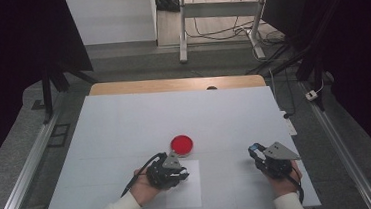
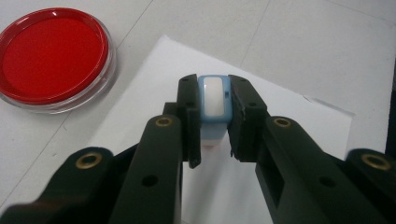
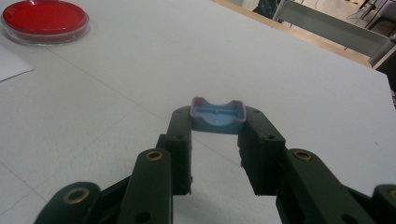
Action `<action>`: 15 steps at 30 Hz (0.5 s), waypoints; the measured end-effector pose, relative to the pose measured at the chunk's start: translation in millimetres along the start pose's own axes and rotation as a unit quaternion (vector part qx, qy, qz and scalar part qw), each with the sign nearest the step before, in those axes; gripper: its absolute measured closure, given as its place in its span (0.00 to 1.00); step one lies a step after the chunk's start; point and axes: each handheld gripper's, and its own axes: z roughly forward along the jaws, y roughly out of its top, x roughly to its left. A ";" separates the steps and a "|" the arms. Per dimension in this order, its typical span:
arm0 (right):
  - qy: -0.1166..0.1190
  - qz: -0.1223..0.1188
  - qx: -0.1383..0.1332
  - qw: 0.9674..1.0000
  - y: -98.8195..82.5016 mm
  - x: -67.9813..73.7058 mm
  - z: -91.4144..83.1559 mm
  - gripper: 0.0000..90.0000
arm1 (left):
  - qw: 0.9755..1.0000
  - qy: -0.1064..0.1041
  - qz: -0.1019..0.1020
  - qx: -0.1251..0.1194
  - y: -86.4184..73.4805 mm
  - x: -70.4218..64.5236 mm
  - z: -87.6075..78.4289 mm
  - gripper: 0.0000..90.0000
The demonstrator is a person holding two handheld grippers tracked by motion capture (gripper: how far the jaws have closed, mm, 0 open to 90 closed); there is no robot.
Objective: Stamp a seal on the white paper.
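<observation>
My left gripper (image 2: 214, 119) is shut on a small light-blue stamp (image 2: 214, 100) with a white top. It holds the stamp upright over a white sheet of paper (image 2: 289, 116), and I cannot tell whether the stamp's lower end touches the sheet. A round red ink pad (image 2: 51, 56) in a clear dish lies just beyond the sheet. From above, the left gripper (image 1: 181, 173) sits over the paper (image 1: 185, 195), near the red pad (image 1: 182, 144). My right gripper (image 3: 218, 123) is shut on a blue cap (image 3: 218, 116) above the table, off to the right (image 1: 254, 152).
The white tabletop (image 1: 125, 129) stretches far beyond both hands, with a wooden edge (image 1: 177, 84) at the back. Metal rails run along both sides. Desk legs and cables stand on the floor behind. A paper corner (image 3: 11, 65) and the red pad (image 3: 44, 18) lie to the right gripper's far left.
</observation>
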 end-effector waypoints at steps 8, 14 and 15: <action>0.000 0.000 0.000 1.000 0.1 0.6 0.2 0.73 | 1.000 0.001 0.000 0.002 0.4 -0.2 0.4 0.85; 0.000 -0.001 0.002 1.000 0.2 0.9 0.1 0.73 | 1.000 0.008 0.009 0.007 1.5 -2.8 0.4 0.85; 0.001 -0.001 0.000 1.000 0.1 1.0 0.5 0.73 | 1.000 0.007 0.007 0.007 1.4 -2.5 0.5 0.85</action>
